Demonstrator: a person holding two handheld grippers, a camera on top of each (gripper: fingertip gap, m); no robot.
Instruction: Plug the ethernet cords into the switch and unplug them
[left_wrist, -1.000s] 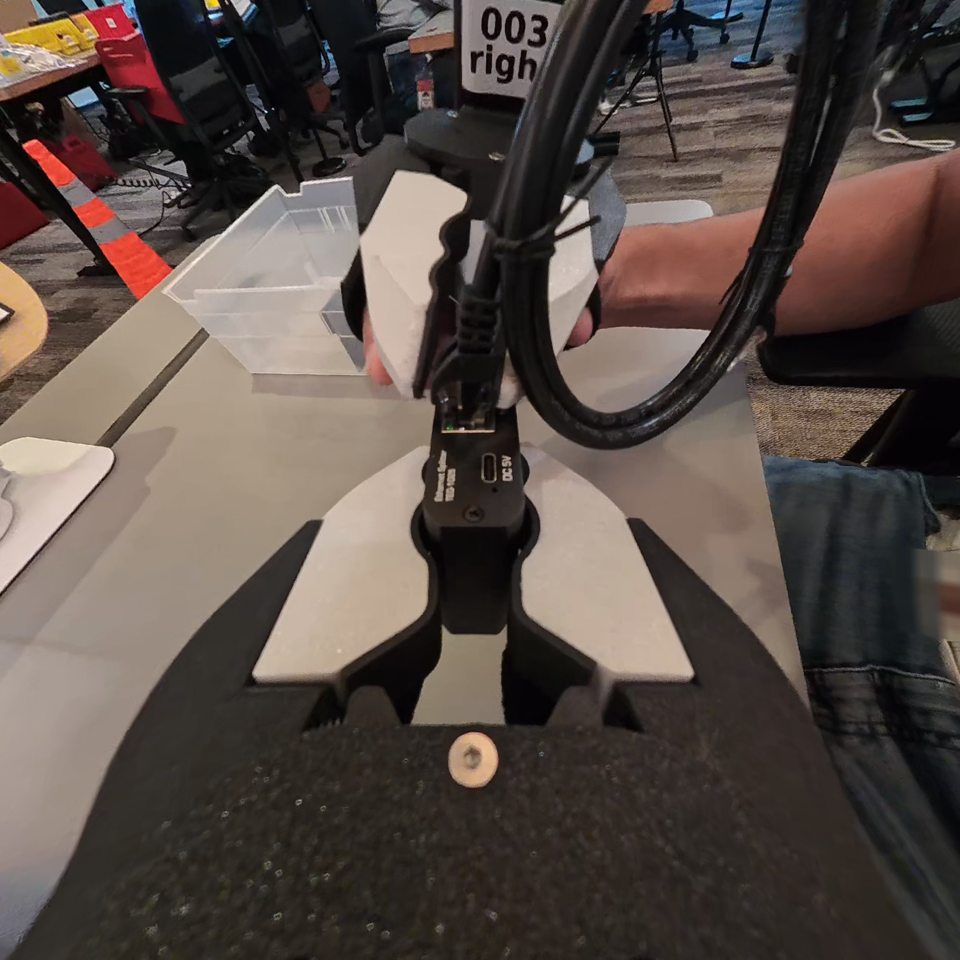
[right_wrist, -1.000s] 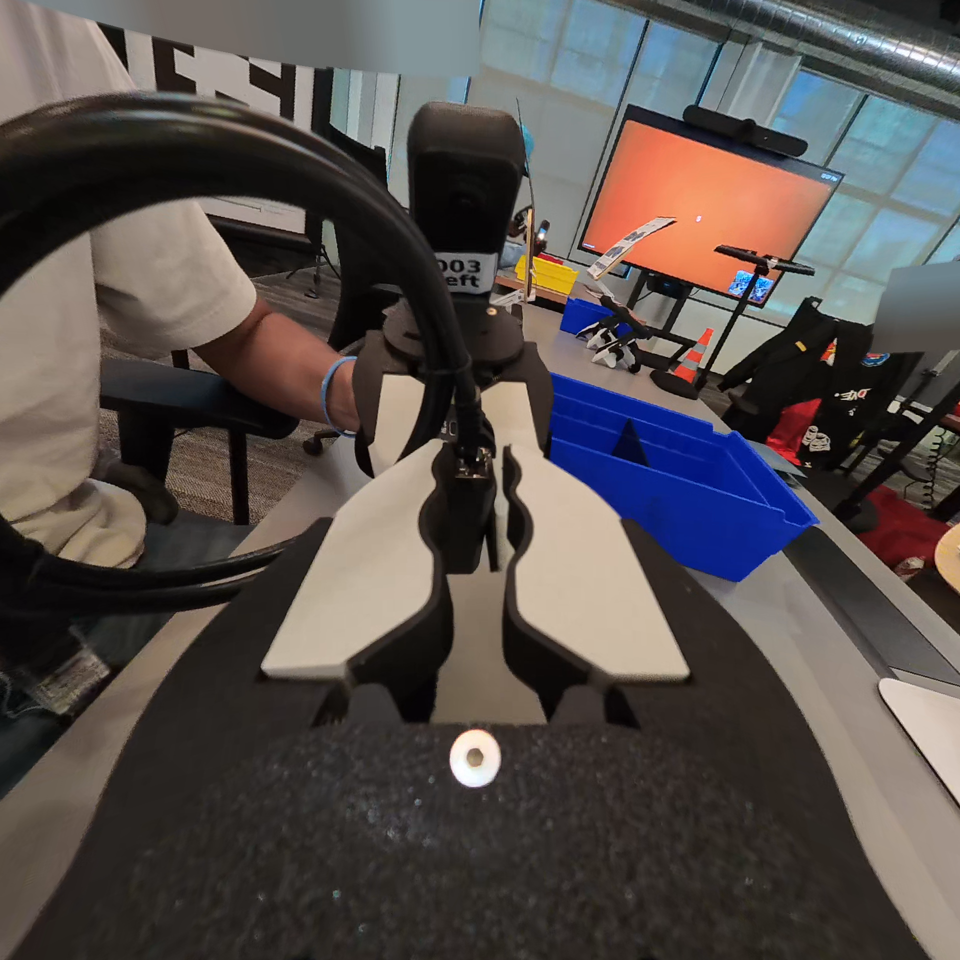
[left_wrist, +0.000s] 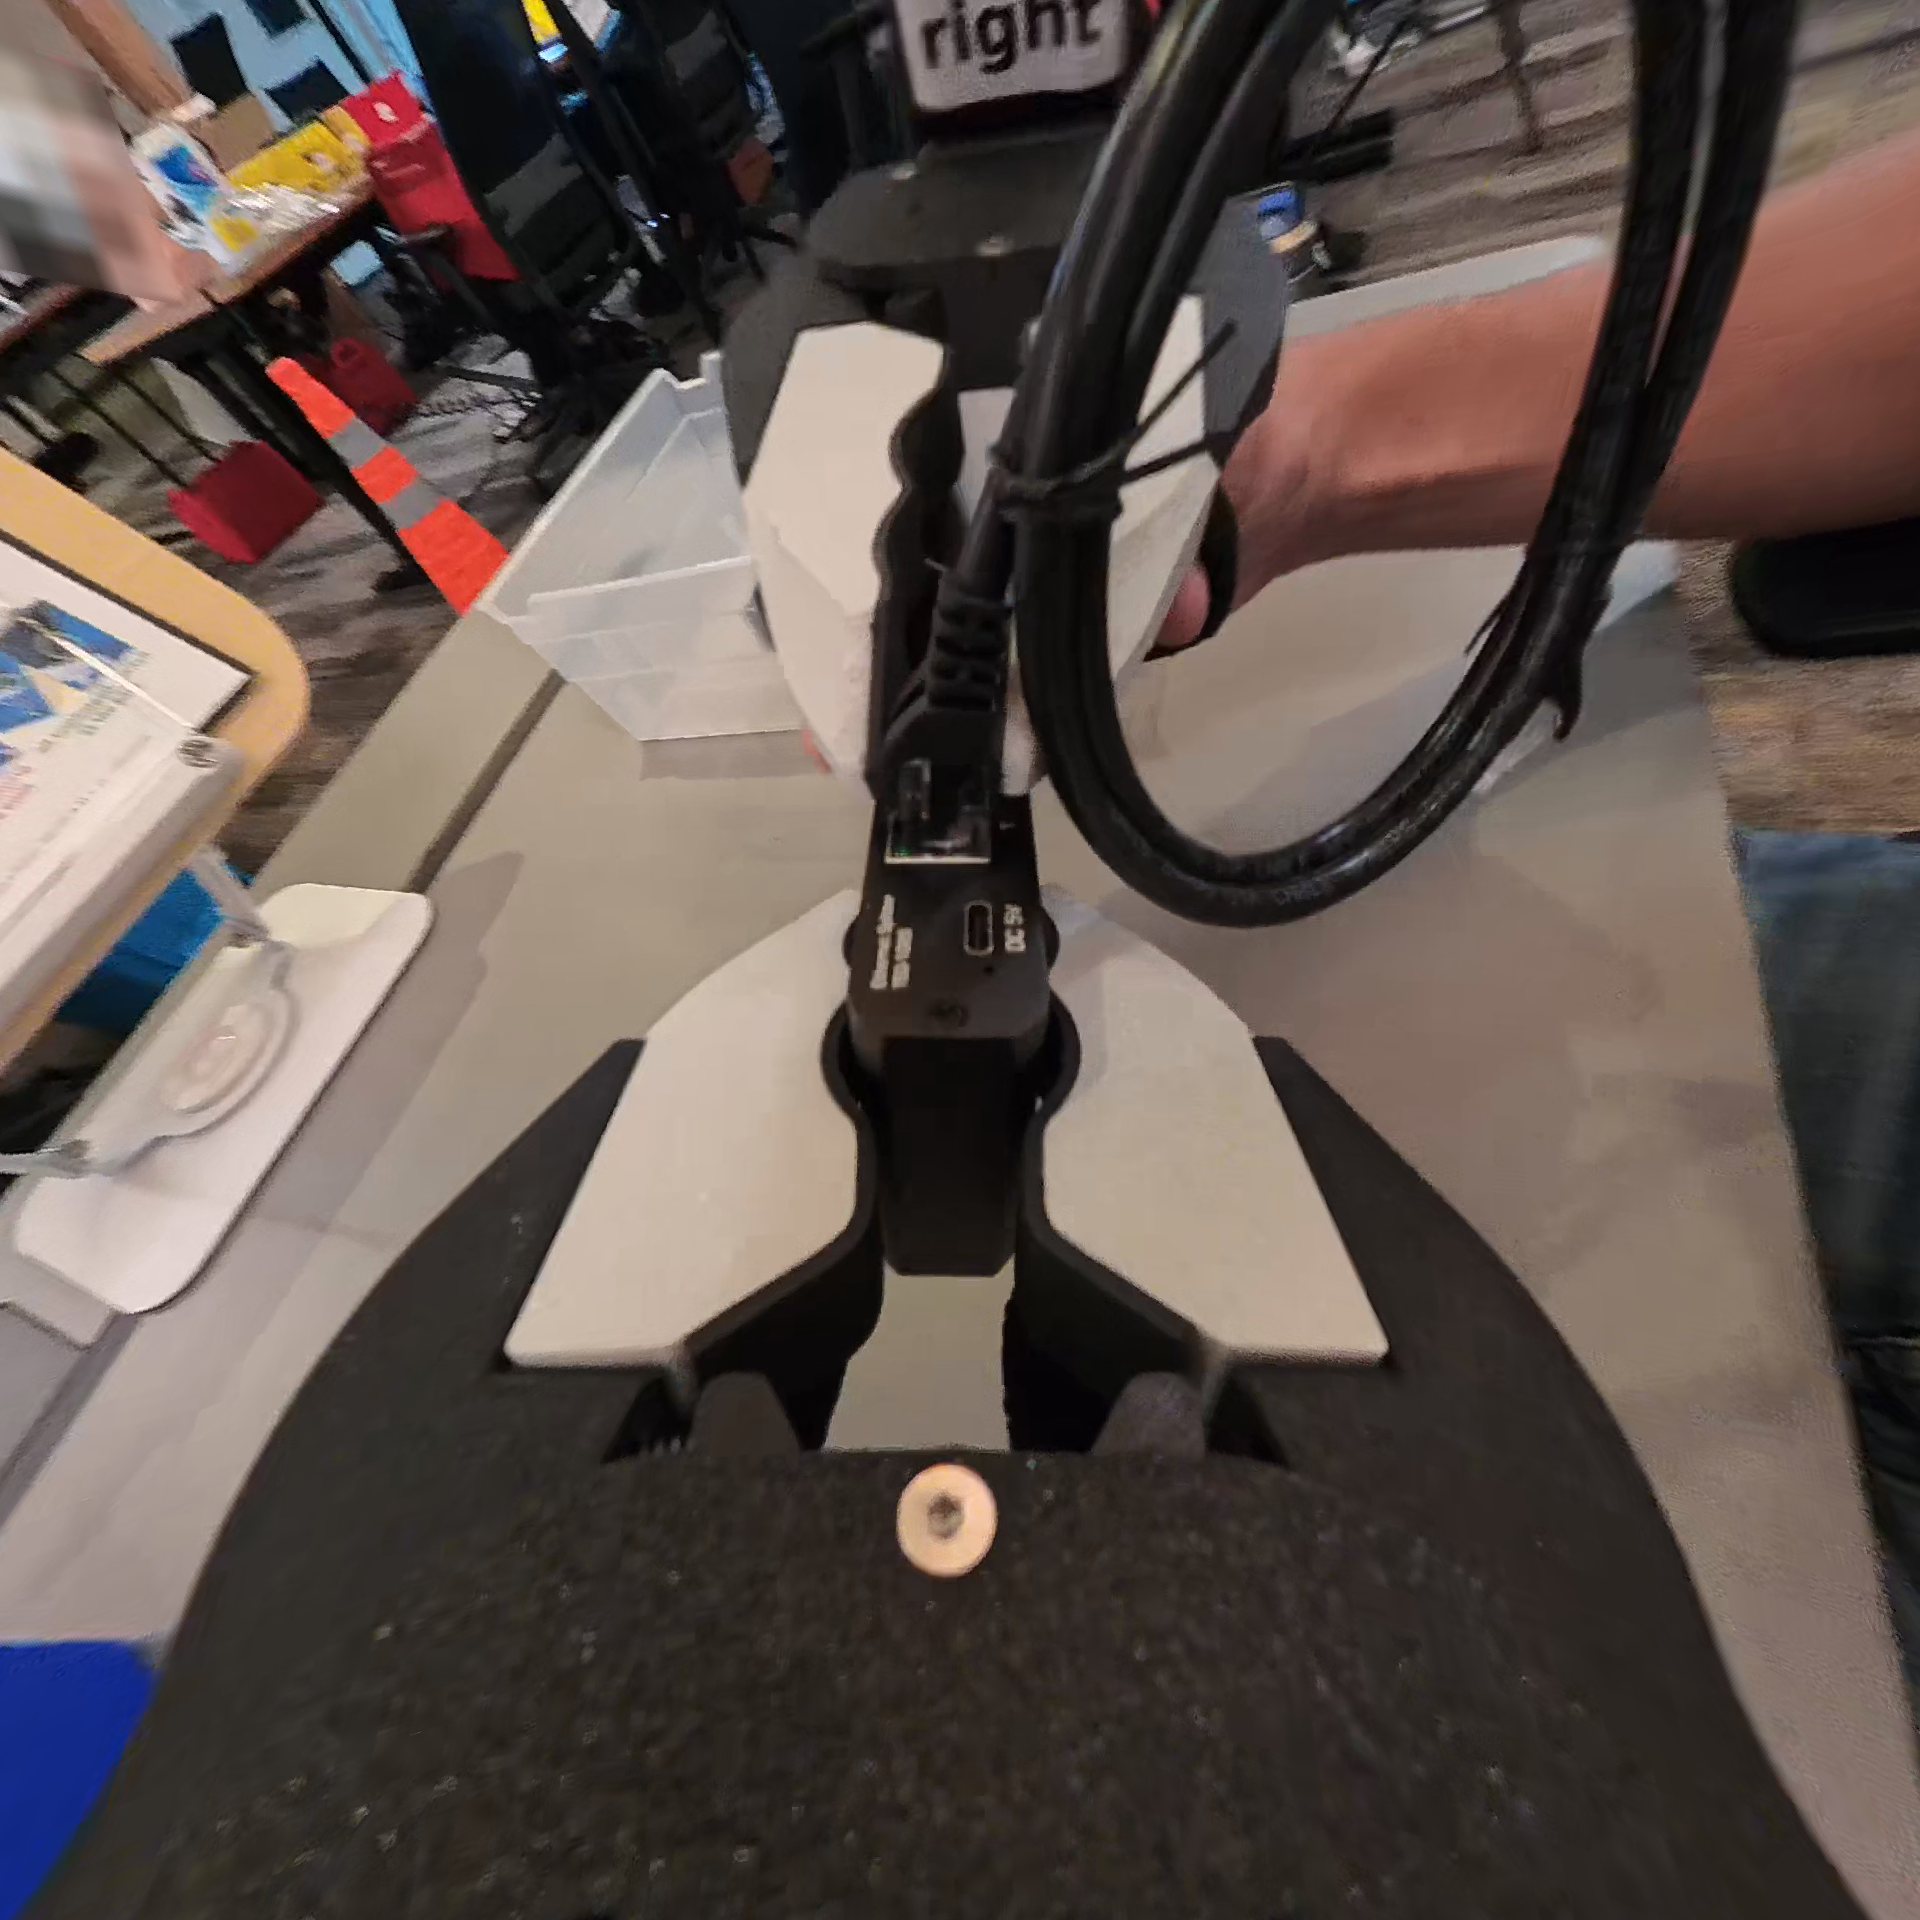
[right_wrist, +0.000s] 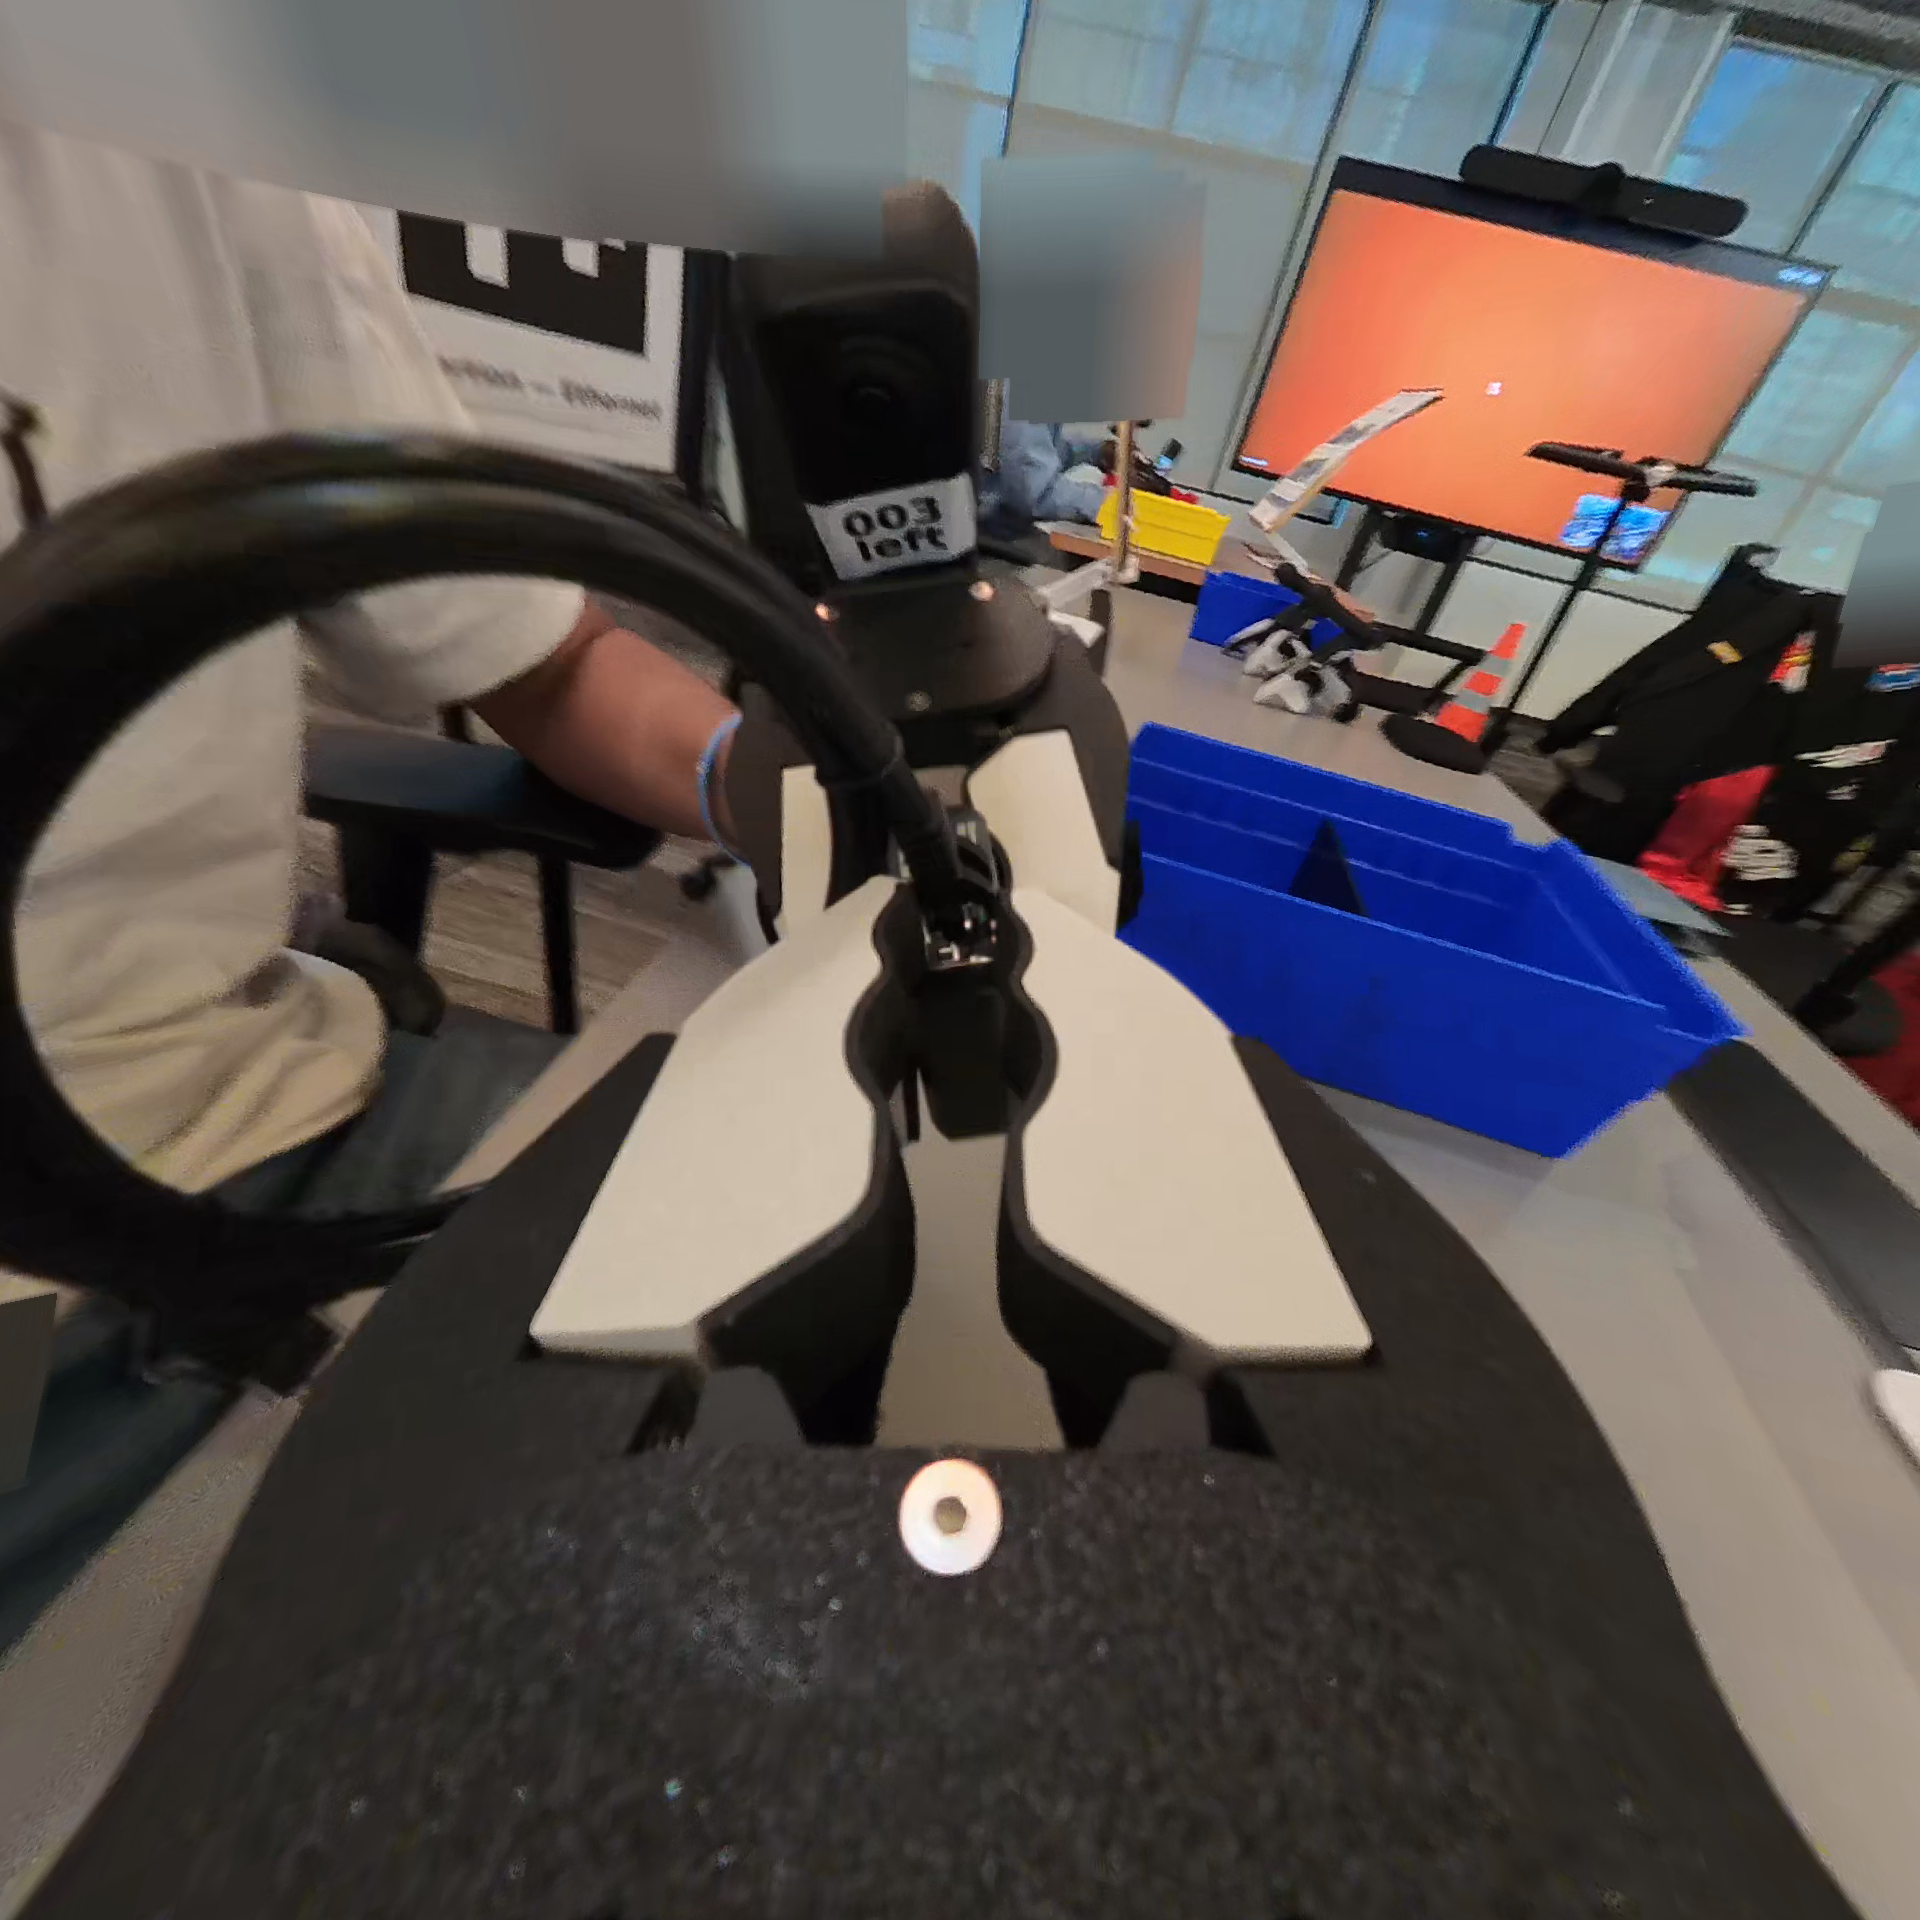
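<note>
At the switch (left_wrist: 951, 935) clamped in our left tool (left_wrist: 951, 997), our right tool (right_wrist: 951, 997), clamped on the plug (left_wrist: 940, 769), has tilted with it, yet the plug stays seated.

A grey desk (left_wrist: 644, 935) fills the middle of the left wrist view. A clear plastic bin (left_wrist: 644, 582) stands on it at centre left, and a white flat stand (left_wrist: 239, 1091) lies near the left edge. Beyond the desk, at upper left, an orange and grey traffic cone (left_wrist: 400, 488) stands on the floor beside a red box (left_wrist: 244, 499). In the right wrist view a blue bin (right_wrist: 1403, 956) sits on the desk at centre right. An orange screen (right_wrist: 1527, 364) on a stand fills the upper right, with a yellow bin (right_wrist: 1164, 520) to its left and a second traffic cone (right_wrist: 1486, 686) below it.
</note>
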